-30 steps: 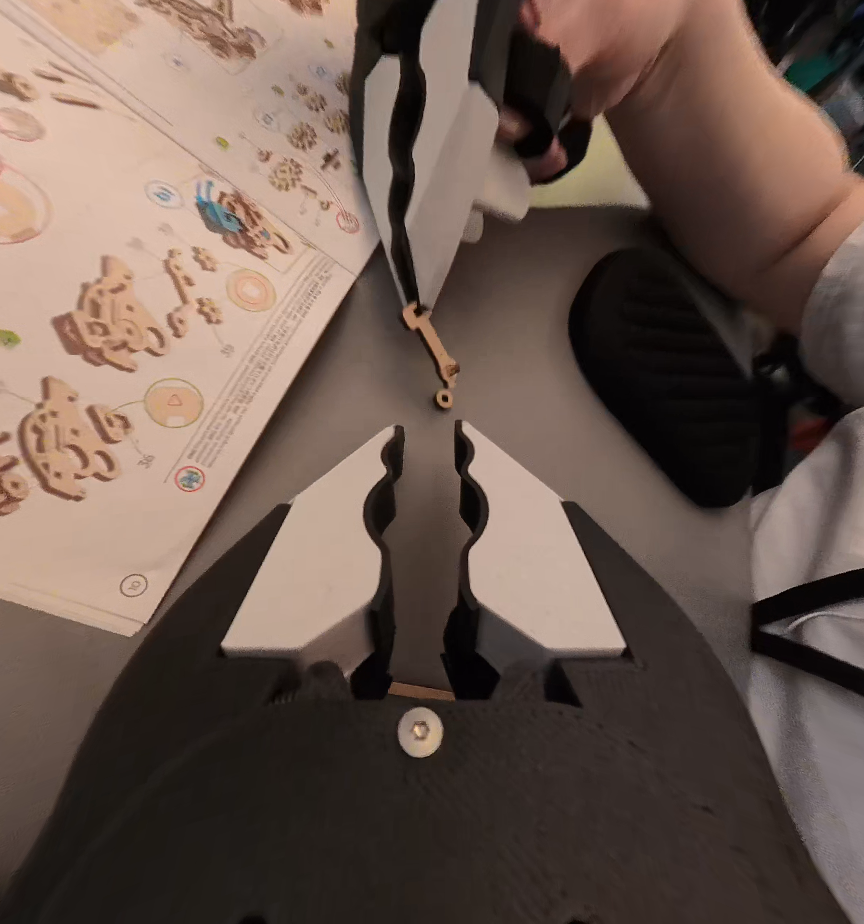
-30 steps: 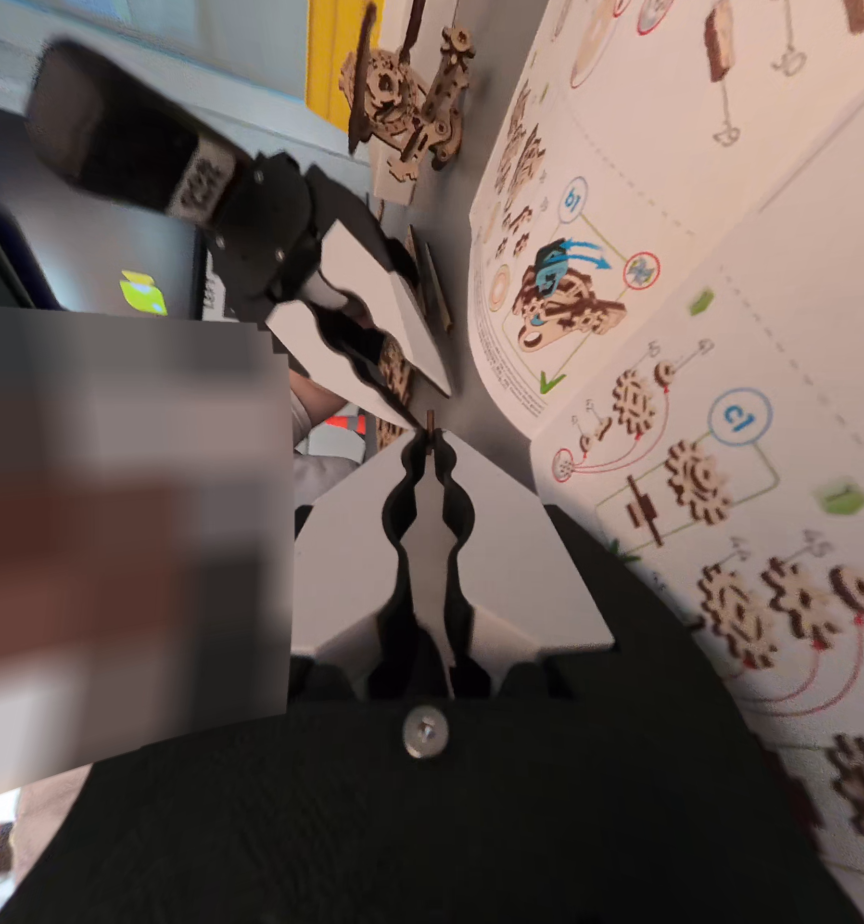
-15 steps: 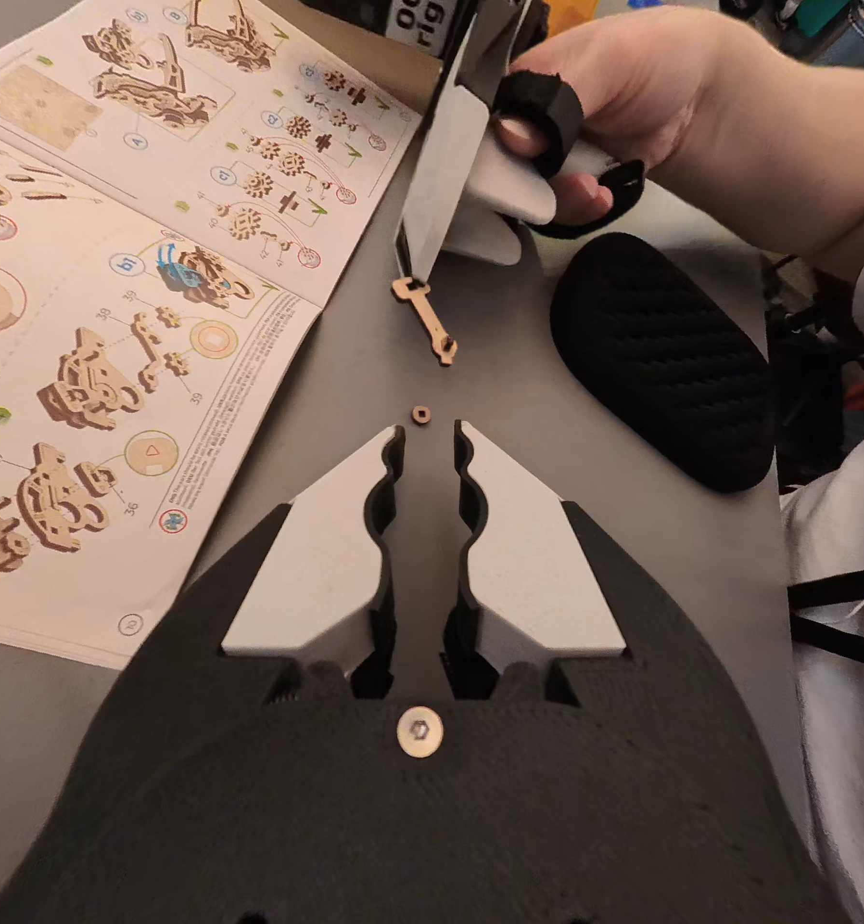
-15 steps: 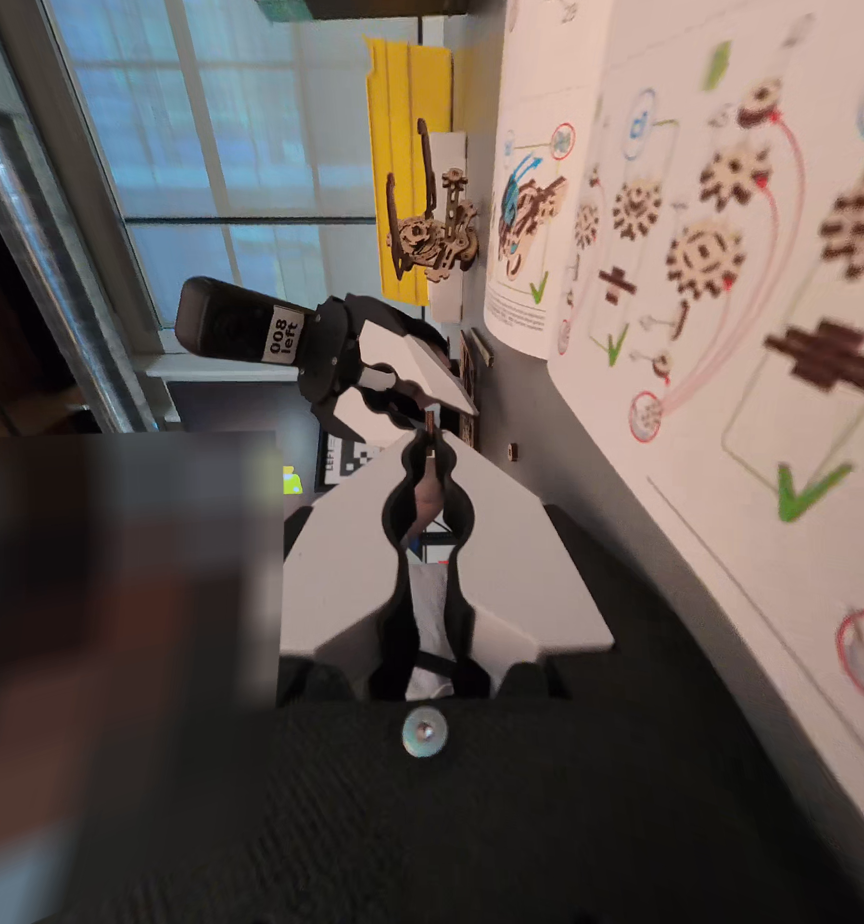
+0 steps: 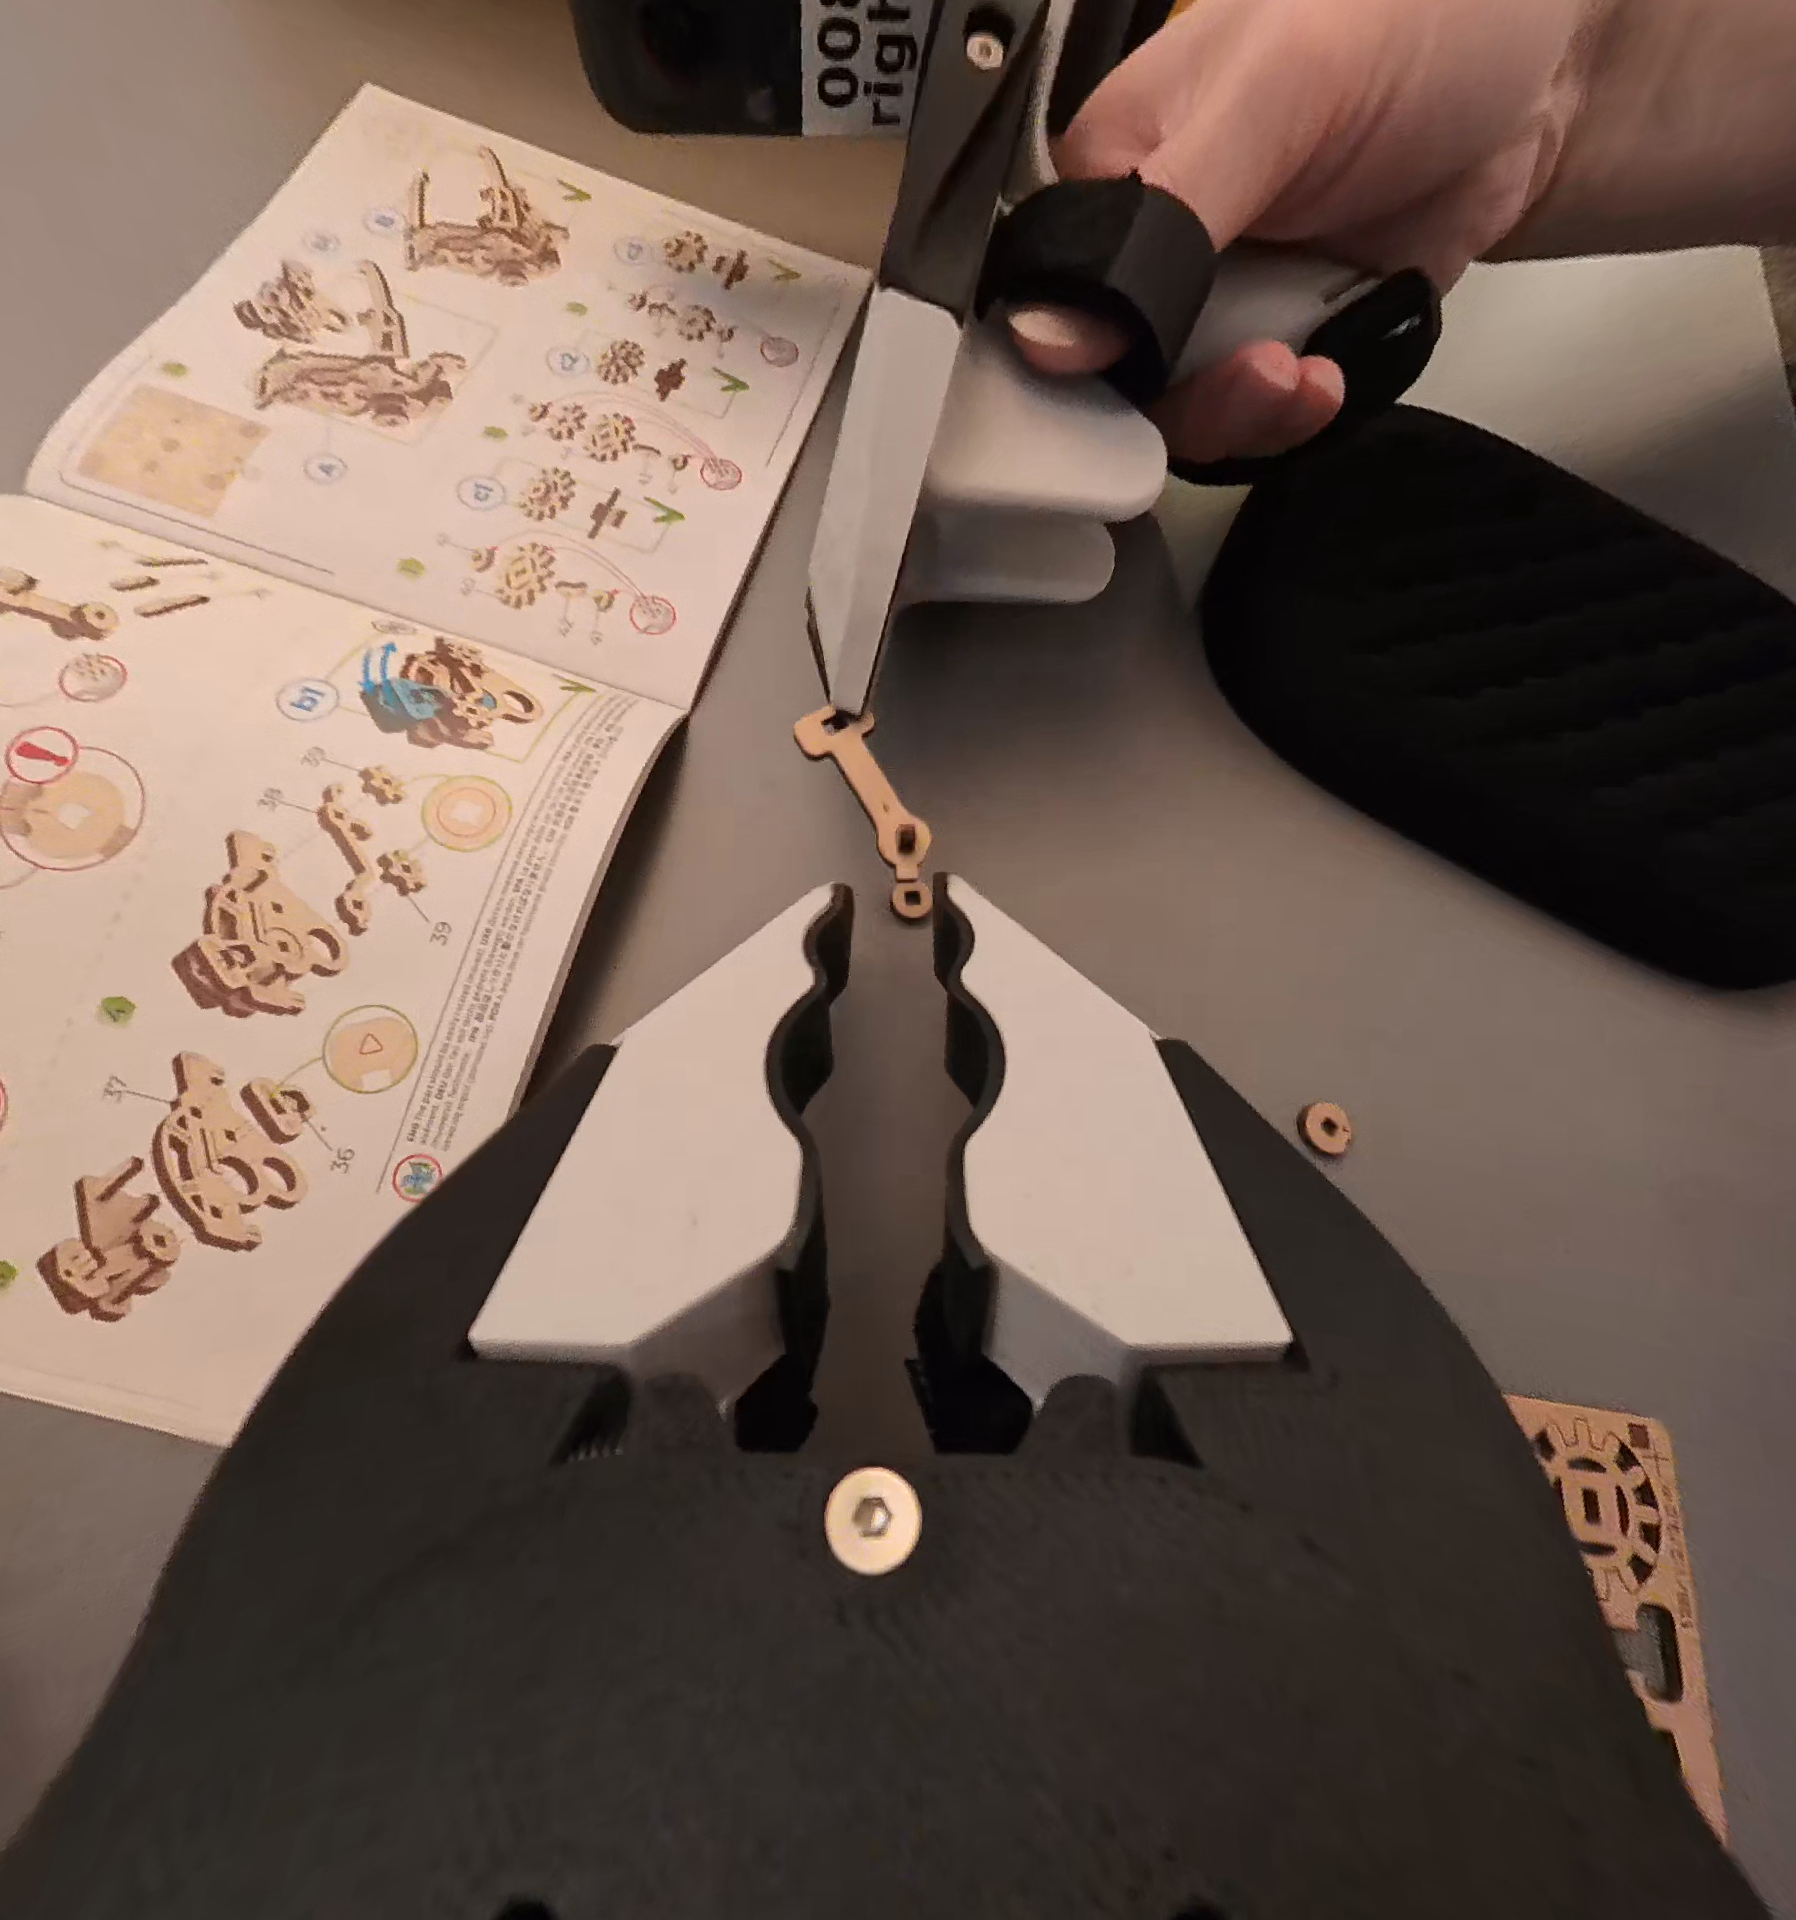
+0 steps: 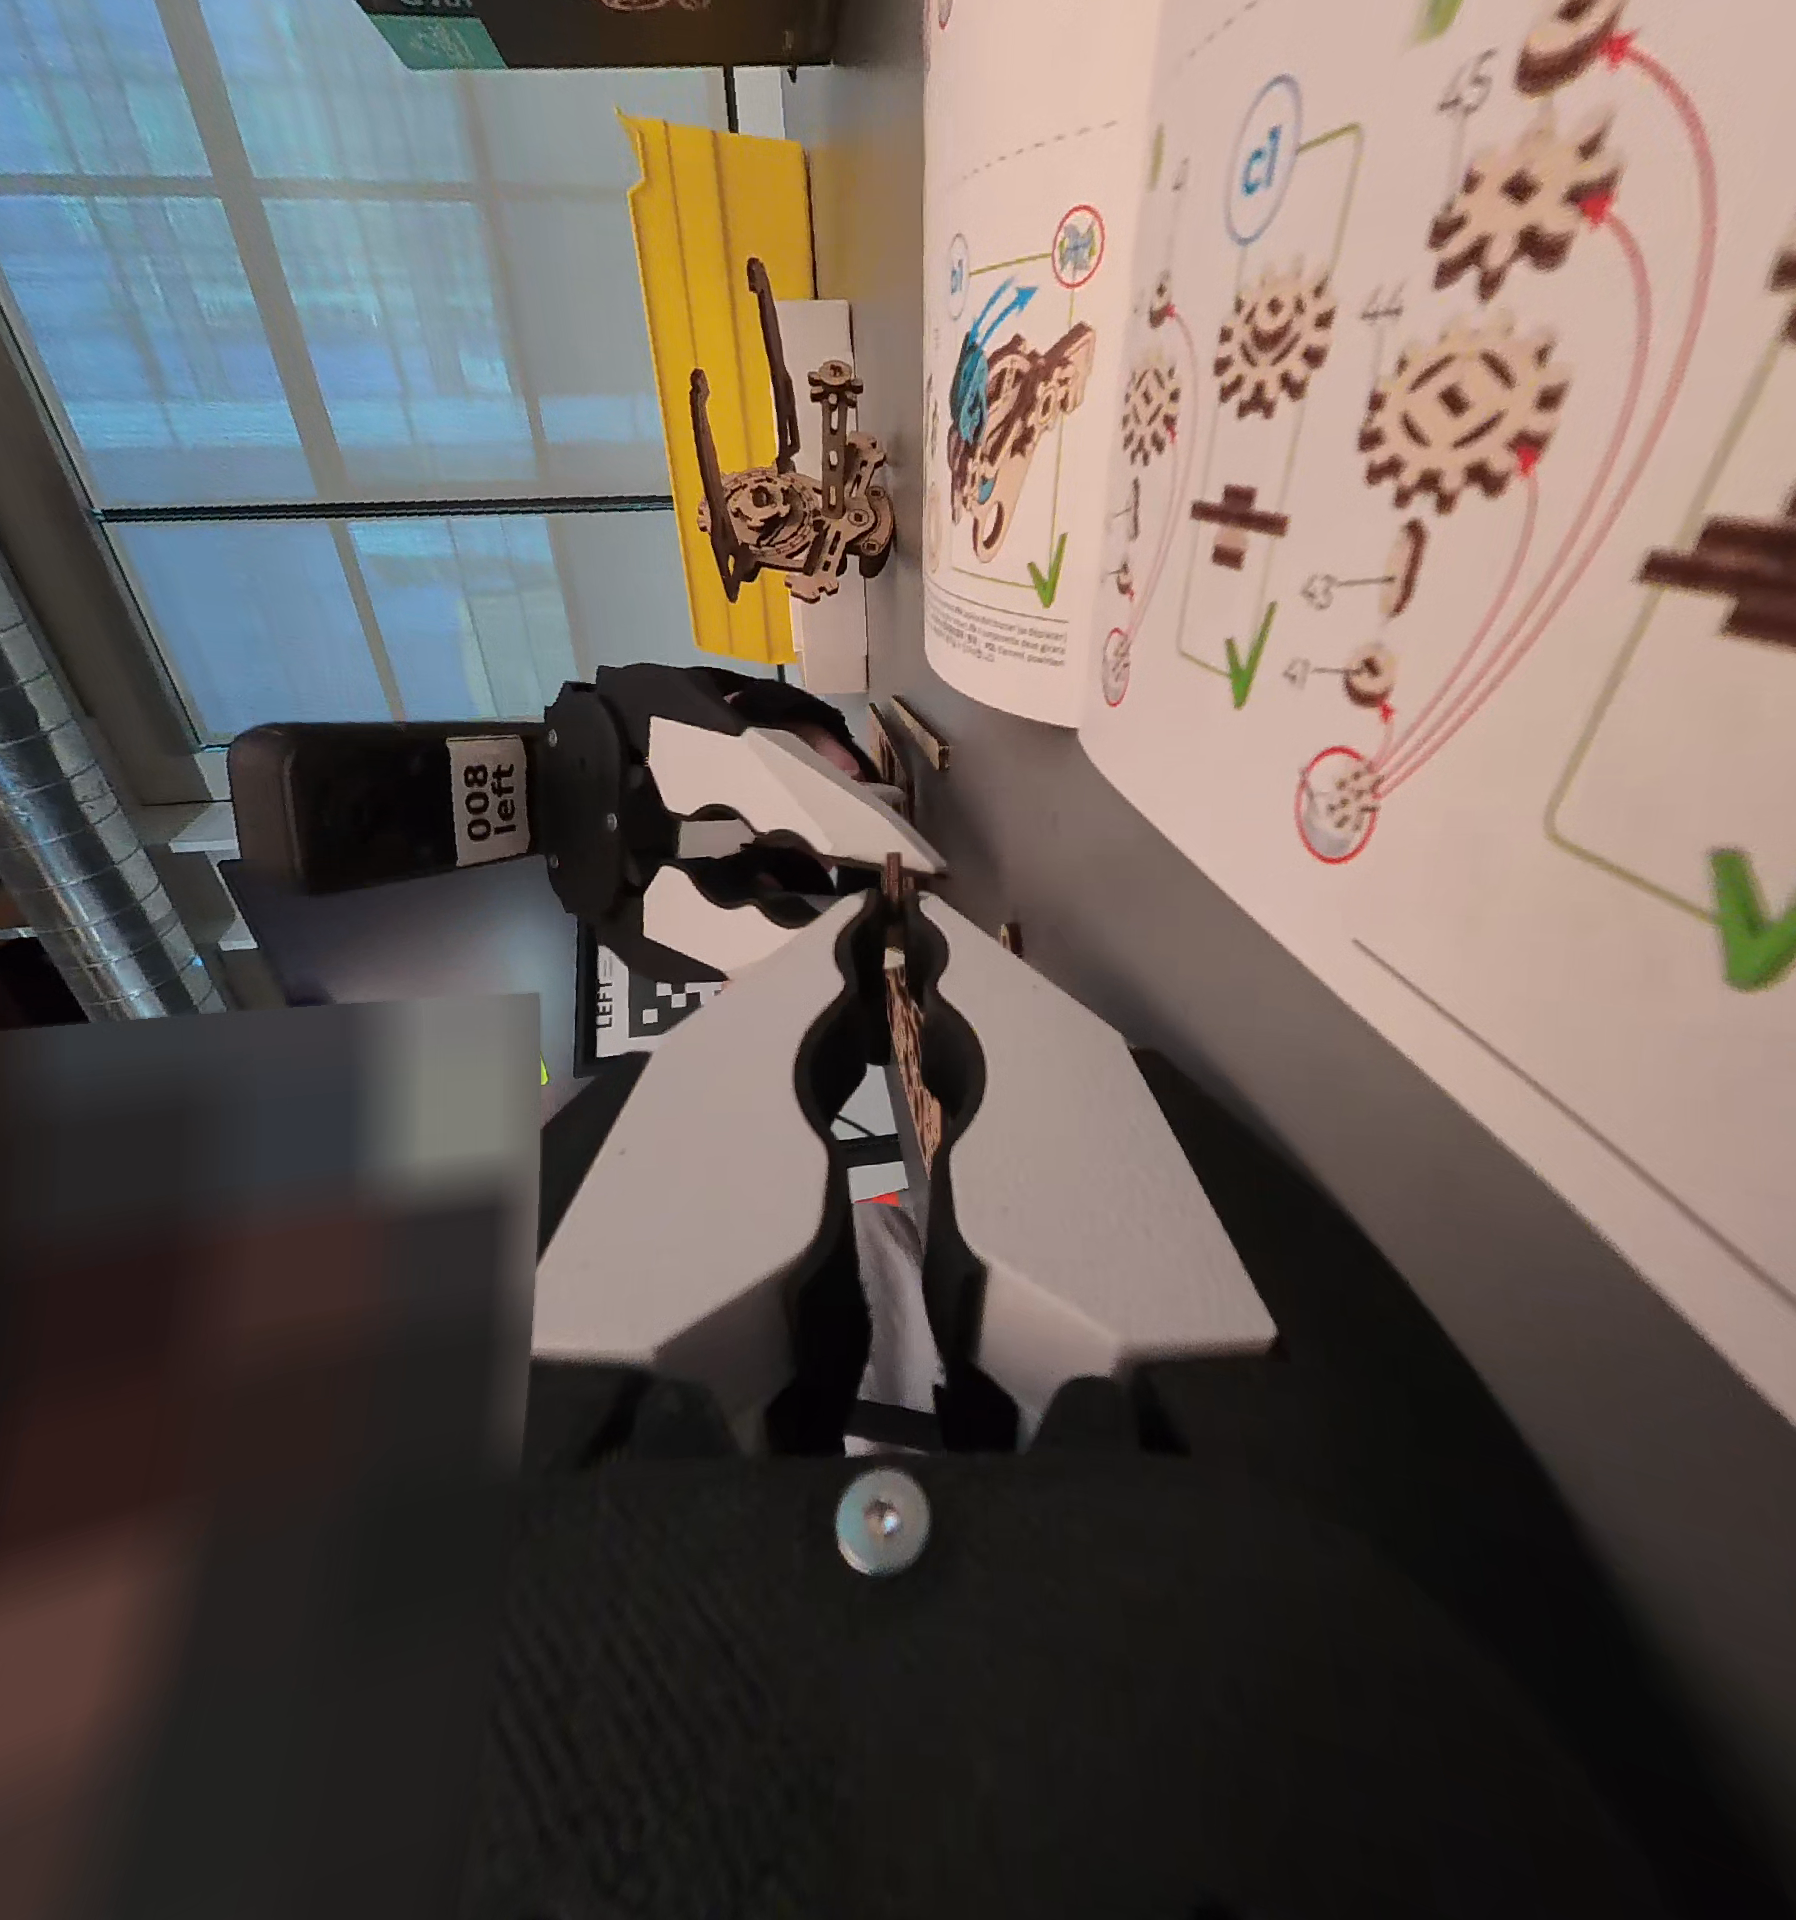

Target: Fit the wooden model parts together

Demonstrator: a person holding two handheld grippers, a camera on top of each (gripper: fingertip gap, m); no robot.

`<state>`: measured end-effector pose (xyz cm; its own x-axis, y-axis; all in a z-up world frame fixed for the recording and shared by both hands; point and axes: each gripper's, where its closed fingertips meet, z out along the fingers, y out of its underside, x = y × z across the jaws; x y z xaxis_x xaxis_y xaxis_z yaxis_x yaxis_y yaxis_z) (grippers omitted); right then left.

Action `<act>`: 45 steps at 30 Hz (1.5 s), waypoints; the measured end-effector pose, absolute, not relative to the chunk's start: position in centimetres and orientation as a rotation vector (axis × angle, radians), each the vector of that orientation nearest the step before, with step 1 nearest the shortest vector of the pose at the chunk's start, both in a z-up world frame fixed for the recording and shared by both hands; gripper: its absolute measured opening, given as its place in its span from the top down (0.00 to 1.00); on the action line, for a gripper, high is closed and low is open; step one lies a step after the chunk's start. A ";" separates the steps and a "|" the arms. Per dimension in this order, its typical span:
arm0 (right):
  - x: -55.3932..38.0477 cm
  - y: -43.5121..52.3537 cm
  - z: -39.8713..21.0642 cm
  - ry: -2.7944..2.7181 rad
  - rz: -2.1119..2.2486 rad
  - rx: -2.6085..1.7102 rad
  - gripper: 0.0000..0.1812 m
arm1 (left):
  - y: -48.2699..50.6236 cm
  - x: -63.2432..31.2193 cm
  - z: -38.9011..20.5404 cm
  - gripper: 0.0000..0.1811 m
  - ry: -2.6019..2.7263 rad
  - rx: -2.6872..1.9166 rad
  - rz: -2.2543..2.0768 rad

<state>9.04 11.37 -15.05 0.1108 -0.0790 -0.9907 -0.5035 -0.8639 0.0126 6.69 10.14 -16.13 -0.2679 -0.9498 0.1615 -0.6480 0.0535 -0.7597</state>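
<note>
My right gripper [image 6: 889, 906] is shut on the top end of a thin wooden link [image 5: 863, 784]. In the left wrist view that gripper [image 5: 842, 698] holds the link slanting down towards my left gripper [image 5: 889, 891]. My left gripper is open and empty just above the grey table. A small wooden ring [image 5: 909, 900] lies between its fingertips, just below the link's lower end. I cannot tell whether ring and link touch. In the right wrist view the link [image 6: 892, 878] shows edge on, with the left gripper [image 6: 852, 862] right behind it.
An open instruction booklet [image 5: 281, 727] lies at the left. A black ribbed pad [image 5: 1517, 727] lies at the right. A second small ring [image 5: 1325, 1127] and a cut wooden sheet [image 5: 1611, 1538] lie at the lower right. An assembled wooden model [image 6: 800, 499] stands before a yellow box [image 6: 717, 312]. Only a small space, under 4 cm, lies between the two pairs of fingers. The assembled wooden model [image 6: 800, 499] is about equally far from each gripper, around 20 cm.
My left gripper has moved forward, so the small ring now lies between its fingertips. The link's lower end has come close to the ring again. Both grippers keep their state.
</note>
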 end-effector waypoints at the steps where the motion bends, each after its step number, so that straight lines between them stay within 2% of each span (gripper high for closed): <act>1: 9.0 11.4 -15.1 0.568 1.808 -2.068 1.00 | 10.2 6.7 -16.0 0.94 1.944 -1.599 -1.069; 6: 9.1 11.5 -15.3 0.561 1.772 -2.079 1.00 | 10.0 6.8 -16.1 0.99 1.950 -1.596 -1.092; 9: 9.0 11.5 -15.5 0.543 1.746 -2.106 1.00 | 9.9 6.8 -16.5 0.99 1.972 -1.581 -1.057; 11: 9.0 11.4 -15.6 0.538 1.751 -2.114 1.00 | 10.0 6.9 -16.7 0.92 1.966 -1.580 -1.039; 15: 8.9 11.4 -15.6 0.536 1.746 -2.114 1.00 | 9.7 6.8 -16.9 0.99 1.996 -1.558 -1.032; 22: 8.7 10.8 -16.0 0.396 1.677 -2.191 0.99 | 9.2 6.5 -17.2 0.99 2.037 -1.554 -1.030; 25: 8.7 10.4 -15.8 0.213 1.614 -2.241 0.93 | 9.2 6.4 -17.4 1.00 2.062 -1.548 -1.003; 29: 8.4 9.2 -15.5 -0.267 1.410 -2.305 0.92 | 9.4 6.0 -17.8 1.00 2.086 -1.564 -0.980; 32: 7.5 9.0 -14.4 -0.744 1.051 -2.138 0.92 | 9.3 6.0 -17.7 1.00 2.092 -1.592 -1.025; 34: 6.7 8.3 -14.1 -1.033 0.832 -1.976 0.87 | 9.2 6.1 -17.7 1.00 2.091 -1.604 -1.052; 37: 7.4 9.4 -15.2 -1.229 0.511 -1.905 0.87 | 9.3 6.0 -17.7 1.00 2.115 -1.605 -1.037; 45: 6.8 10.7 -16.3 -1.551 0.318 -1.881 0.96 | 9.2 6.3 -17.8 1.00 2.201 -1.532 -0.938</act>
